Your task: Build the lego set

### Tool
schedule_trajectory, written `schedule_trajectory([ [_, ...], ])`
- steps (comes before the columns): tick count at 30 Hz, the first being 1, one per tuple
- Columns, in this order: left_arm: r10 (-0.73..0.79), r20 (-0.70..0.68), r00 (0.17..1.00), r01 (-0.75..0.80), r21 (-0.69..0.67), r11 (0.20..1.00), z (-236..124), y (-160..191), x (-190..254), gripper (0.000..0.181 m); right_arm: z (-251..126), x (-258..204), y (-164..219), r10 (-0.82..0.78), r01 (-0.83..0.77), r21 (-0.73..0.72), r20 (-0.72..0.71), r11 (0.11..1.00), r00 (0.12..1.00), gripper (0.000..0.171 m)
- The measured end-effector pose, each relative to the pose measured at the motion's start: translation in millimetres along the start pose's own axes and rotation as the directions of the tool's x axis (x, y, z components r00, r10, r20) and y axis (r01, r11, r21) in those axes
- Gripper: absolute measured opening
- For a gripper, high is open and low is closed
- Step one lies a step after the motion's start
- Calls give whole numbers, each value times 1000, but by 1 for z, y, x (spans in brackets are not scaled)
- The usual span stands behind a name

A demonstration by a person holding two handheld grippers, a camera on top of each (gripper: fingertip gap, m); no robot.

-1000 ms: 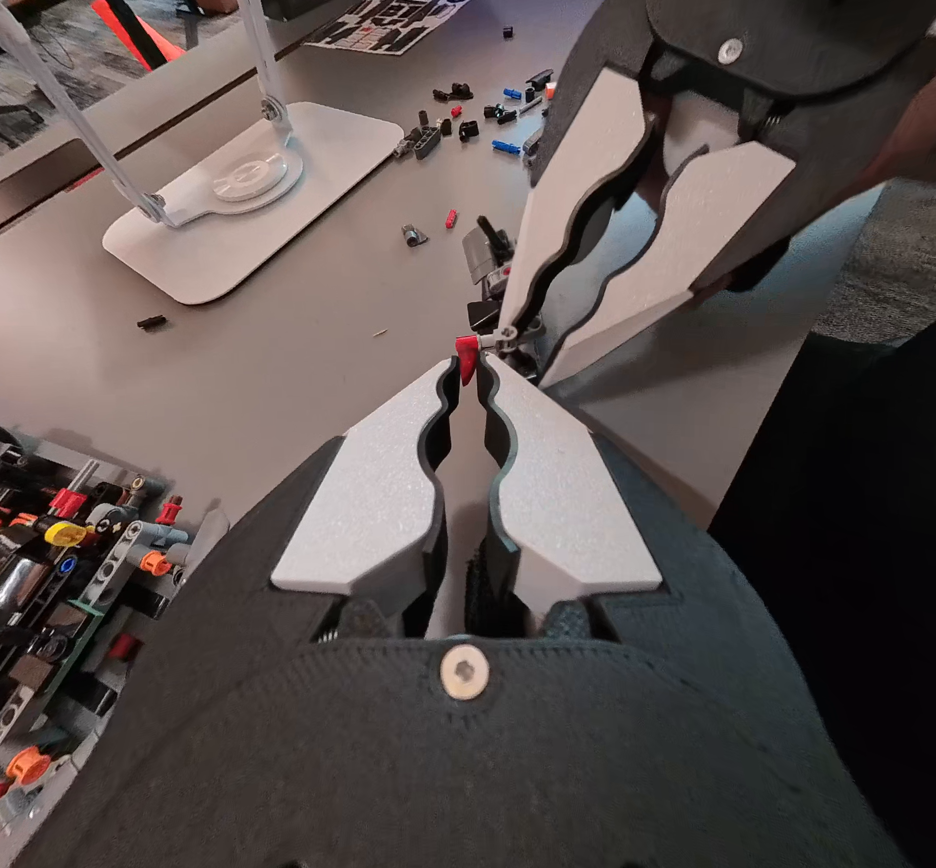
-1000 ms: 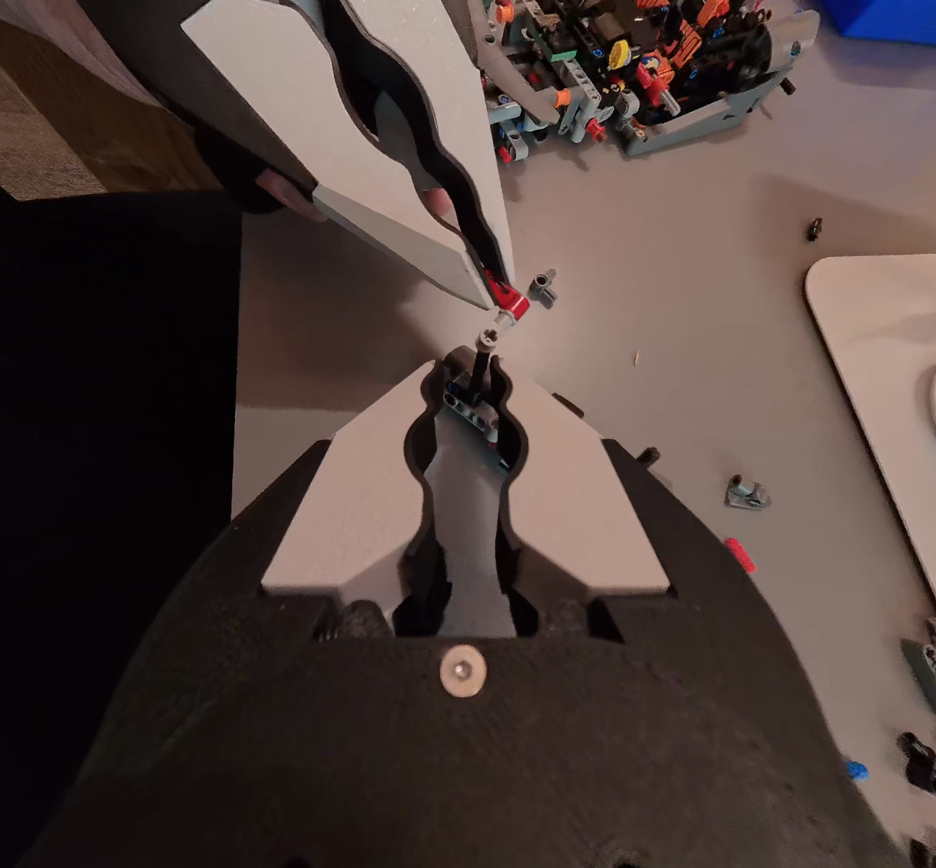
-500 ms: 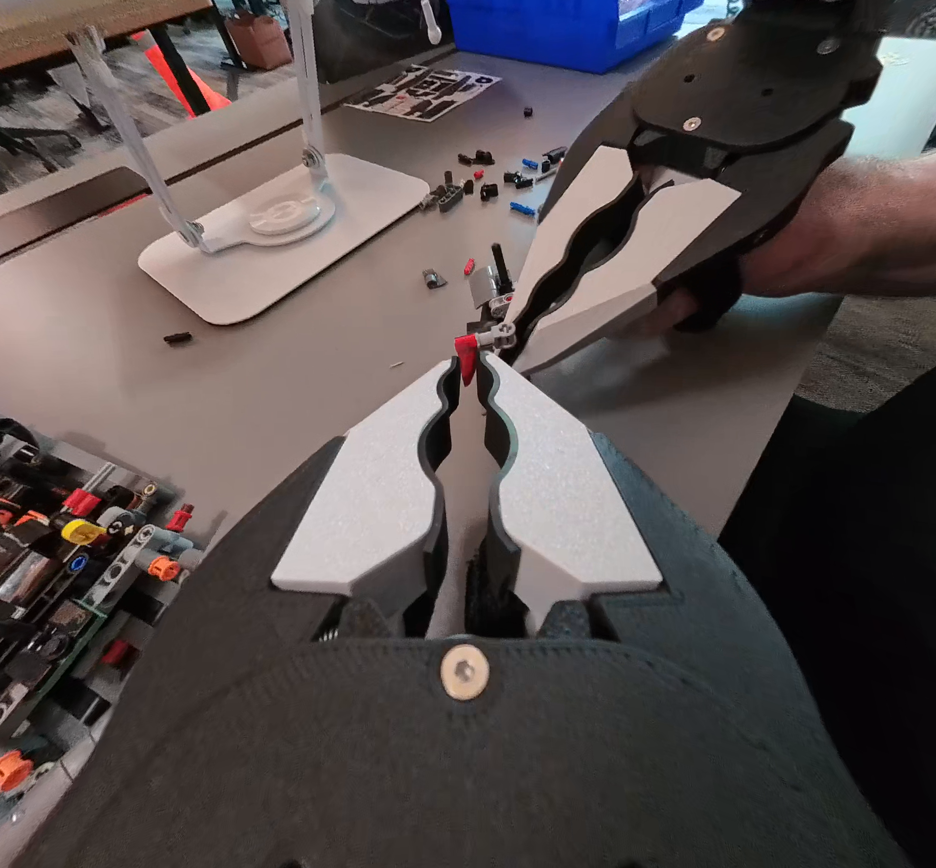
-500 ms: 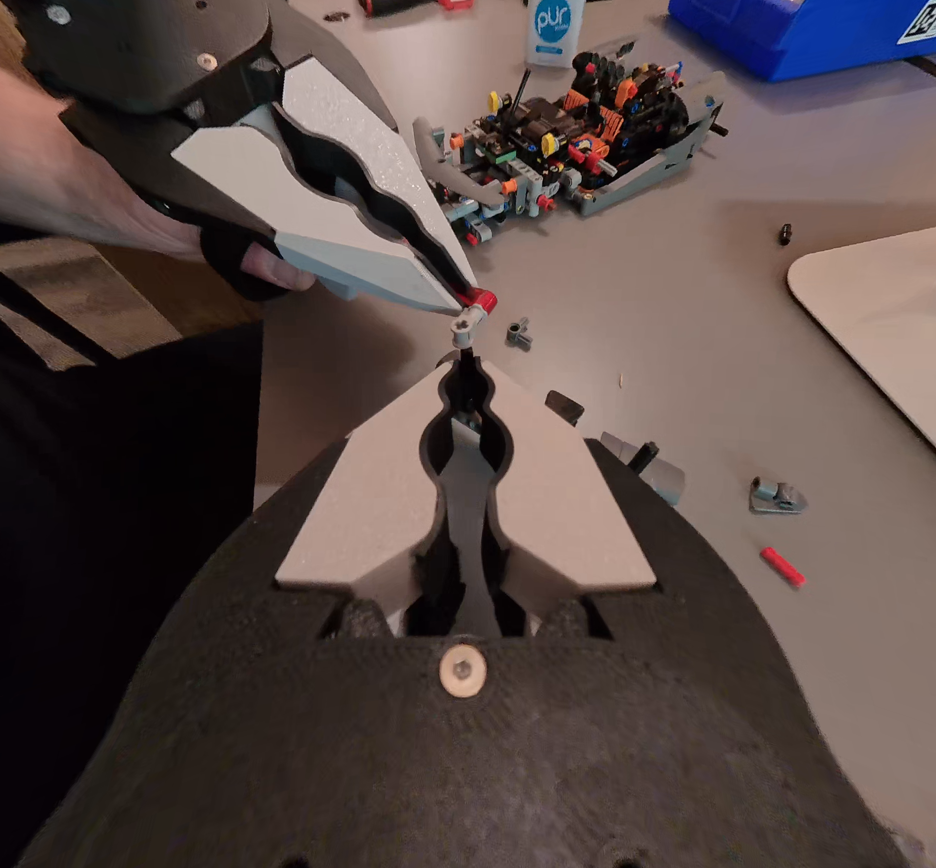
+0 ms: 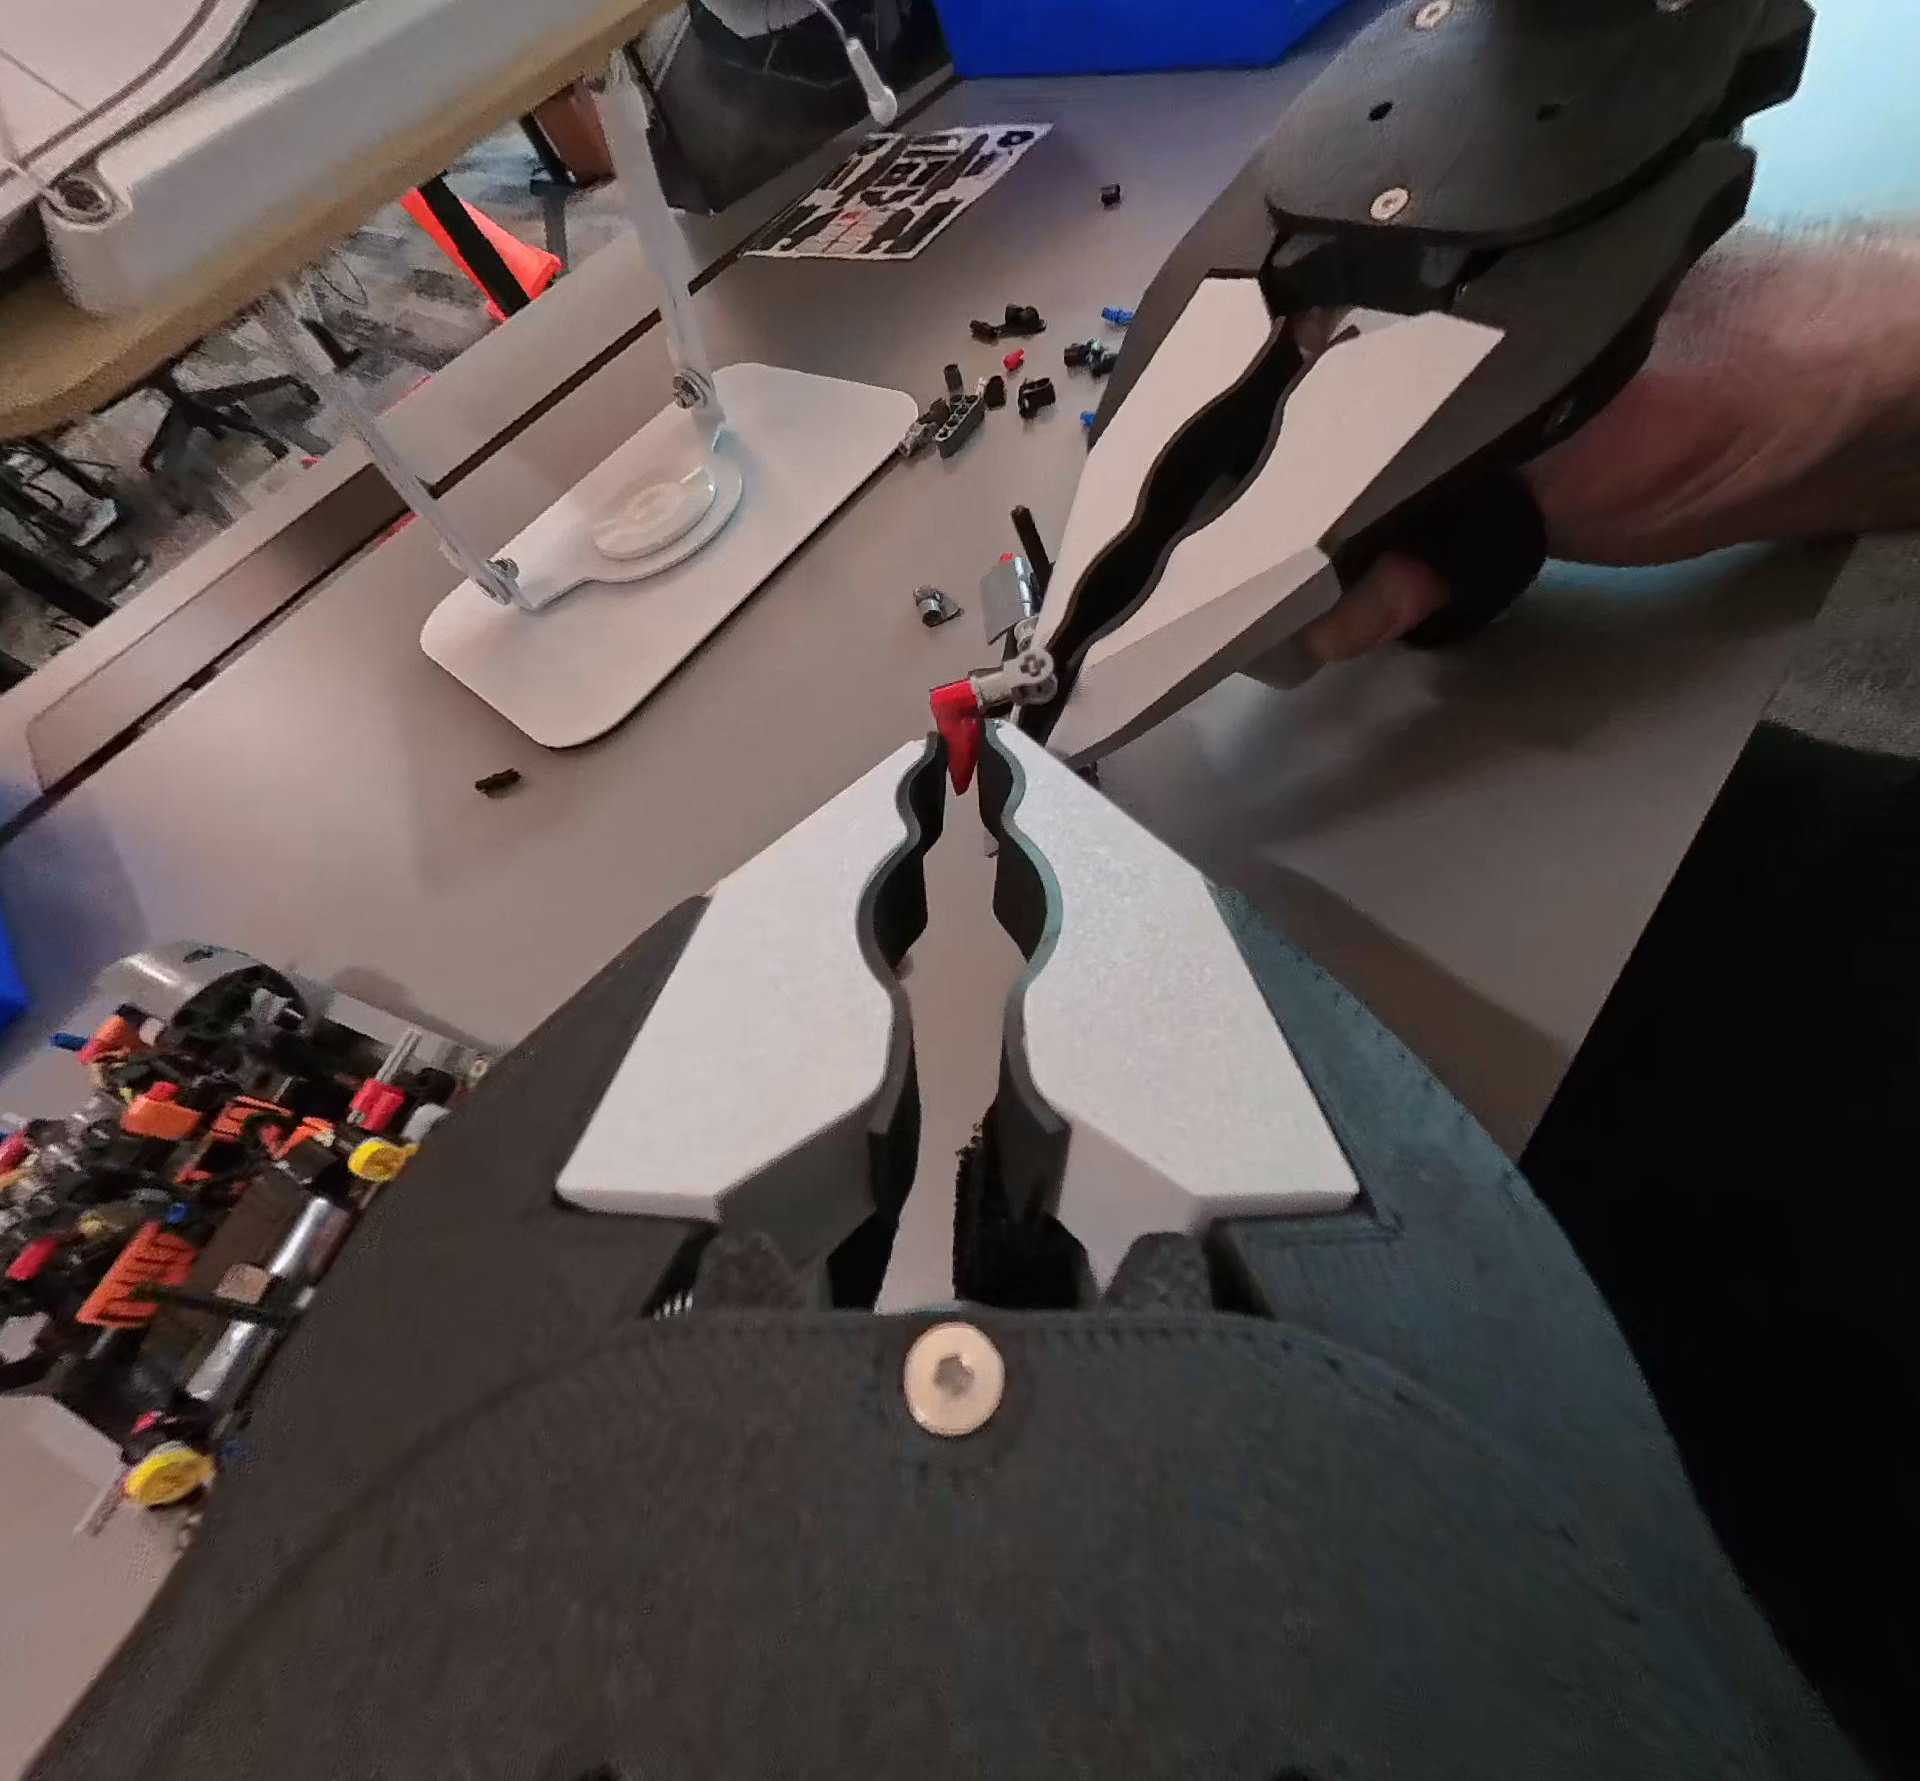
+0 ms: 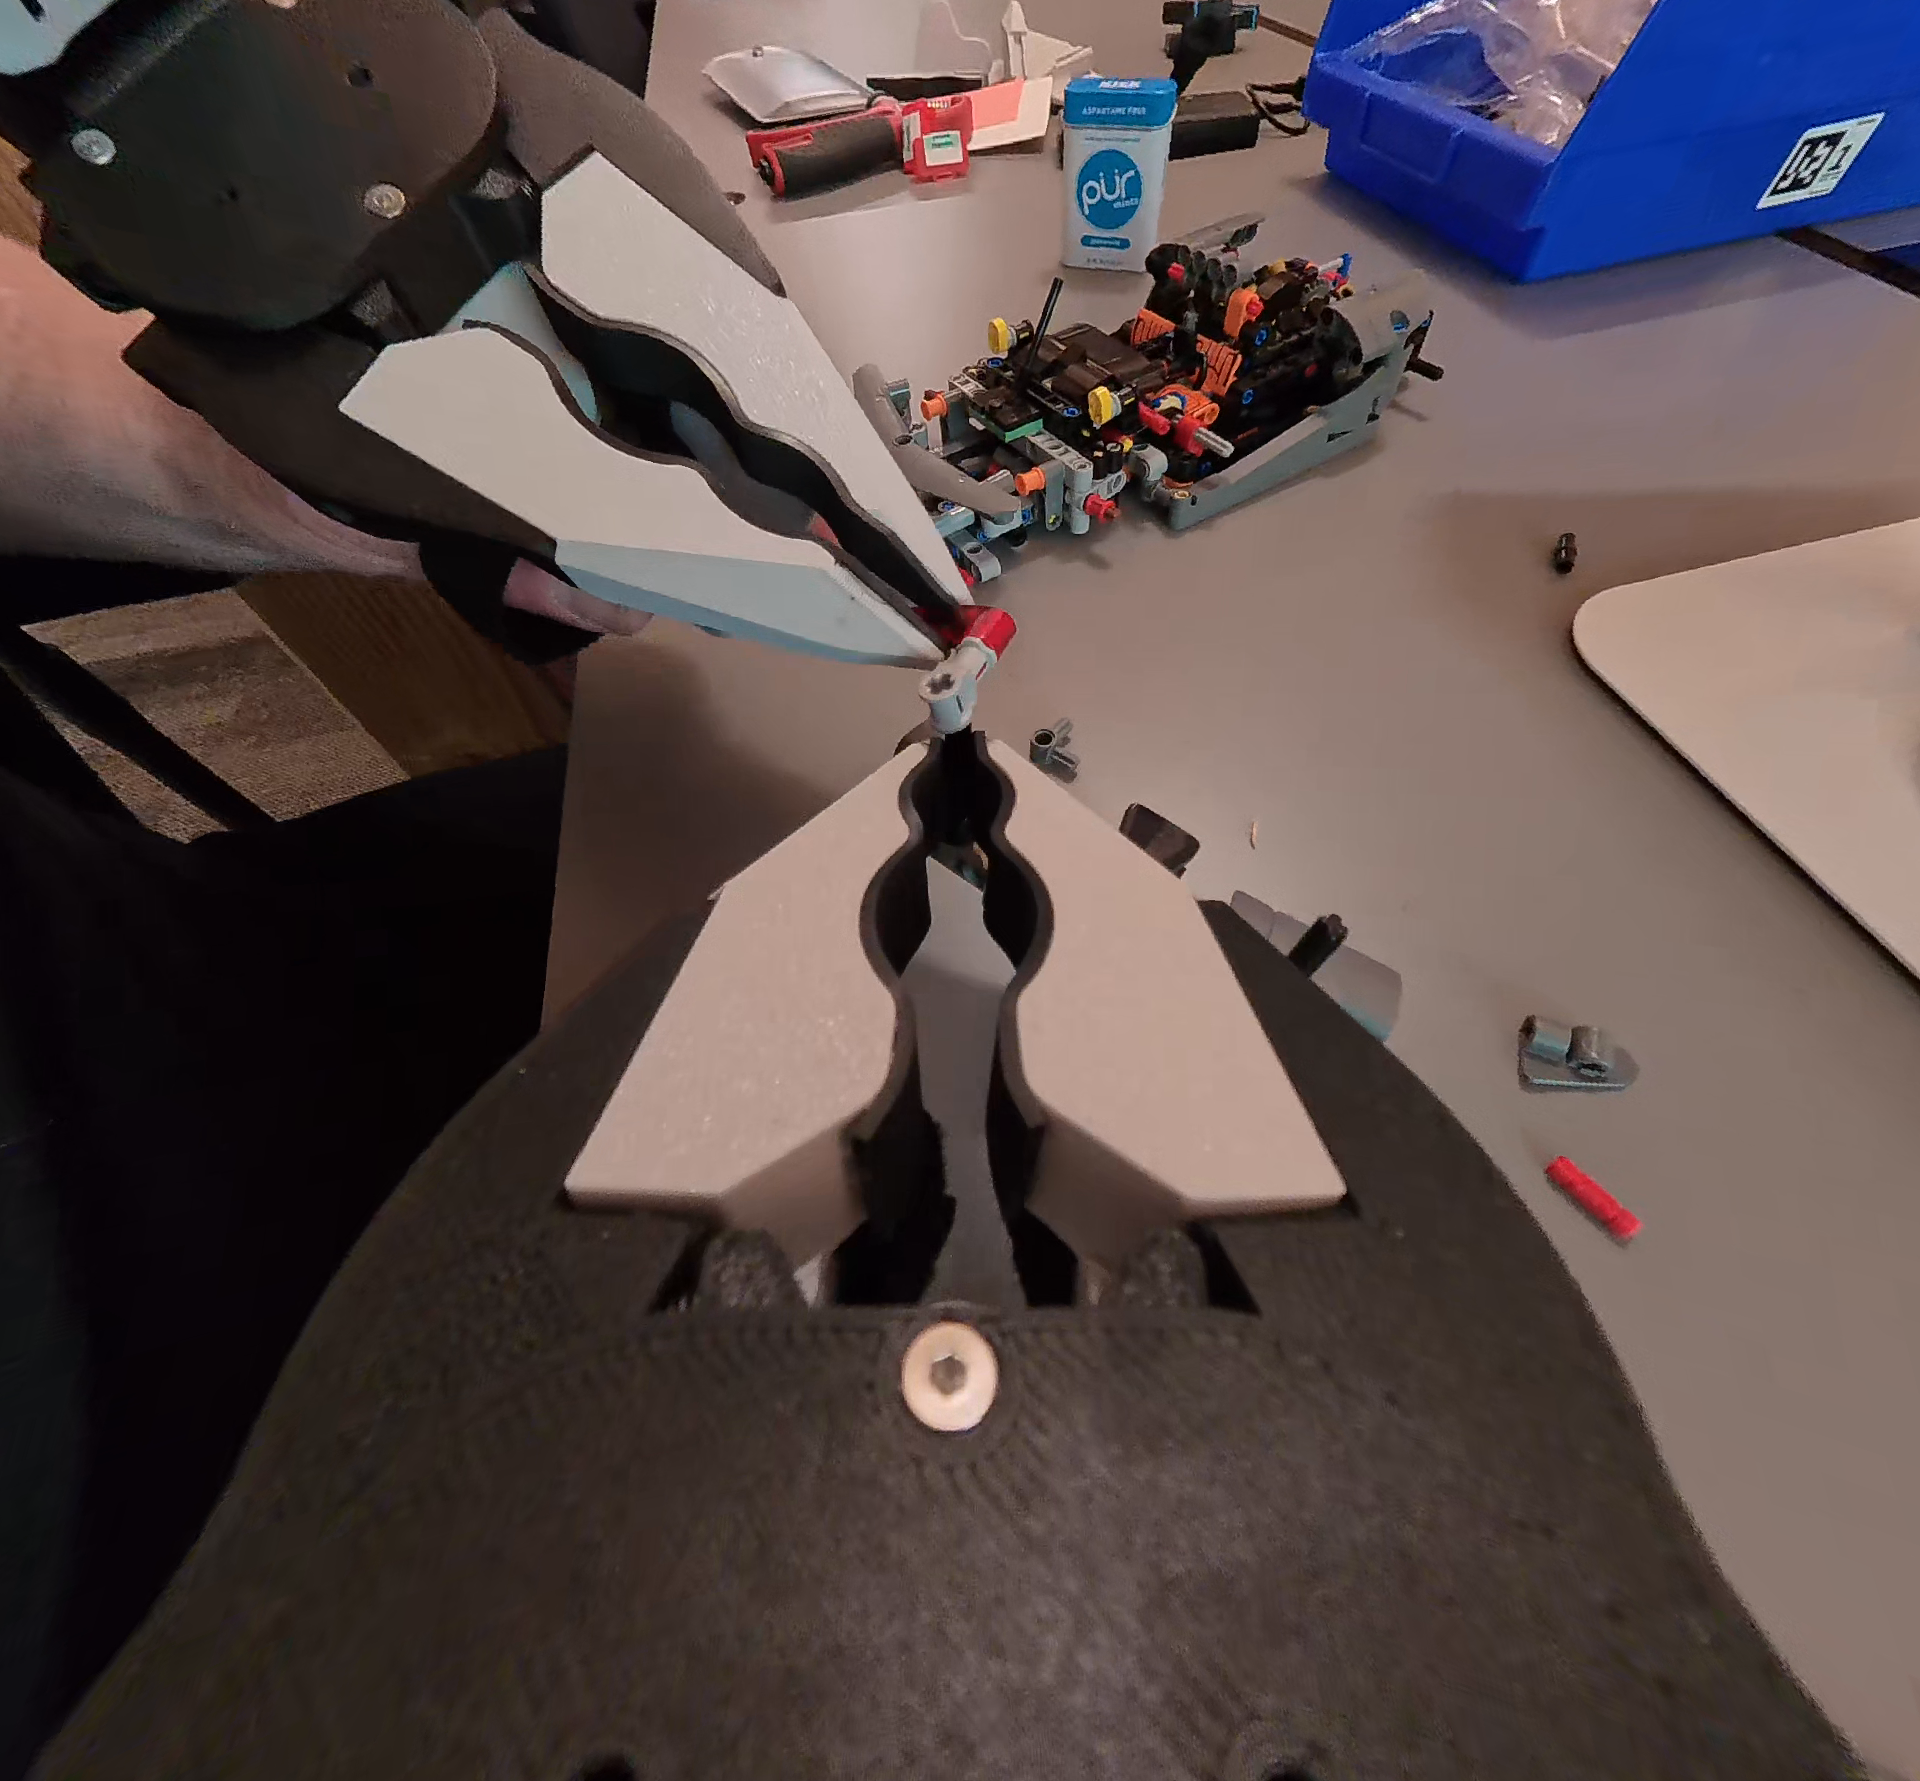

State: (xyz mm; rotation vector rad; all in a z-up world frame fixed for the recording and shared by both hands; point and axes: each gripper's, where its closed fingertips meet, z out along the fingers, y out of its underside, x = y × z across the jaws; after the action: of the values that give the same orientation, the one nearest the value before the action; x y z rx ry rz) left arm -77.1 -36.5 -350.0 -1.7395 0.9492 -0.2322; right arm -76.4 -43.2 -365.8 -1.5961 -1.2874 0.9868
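Plastic this small weighs almost nothing and is stiff and slick, so I judge the risk is a piece twisting or popping out of the tips rather than breaking. My left gripper (image 5: 961, 760) is pinched narrow on a red connector (image 5: 956, 729), just above the centre of the left wrist view, and I think the hold belongs on its flat sides, clear of the end that mates. My right gripper (image 6: 961, 775) is closed on a black axle (image 6: 958, 791) near the middle of the right wrist view; the axle carries a light grey joint piece (image 6: 951, 687) on its tip, and that piece meets the red connector. Both parts hang in the air above the grey table (image 6: 1351, 692), touching each other. The axle looks thin enough to swivel under a side push, so I would press straight along it. The red connector is bright and glossy; the grey joint piece shows a cross-shaped hole. The half-built lego model (image 6: 1164, 401), a dense block of black, orange and grey parts, sits in the upper middle of the right wrist view, well apart from my tips.
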Motion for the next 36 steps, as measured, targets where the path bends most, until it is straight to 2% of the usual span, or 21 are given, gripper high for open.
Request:
schedule_trajectory([
  [13, 153, -46, 987, -159, -157, 975, 4, 8, -1, 4, 4, 3, 7, -63, 60, -52, -46, 997, 997, 0],
  [19, 146, -56, 988, -154, -206, 966, 7, 20, 1, 4, 9, 4, 18, -107, 96, -133, -77, 986, 991, 1],
  [36, 75, -94, 993, -101, -316, 944, 11, 35, 5, 4, 13, 5, 29, -180, 155, -205, -110, 966, 977, 0],
])
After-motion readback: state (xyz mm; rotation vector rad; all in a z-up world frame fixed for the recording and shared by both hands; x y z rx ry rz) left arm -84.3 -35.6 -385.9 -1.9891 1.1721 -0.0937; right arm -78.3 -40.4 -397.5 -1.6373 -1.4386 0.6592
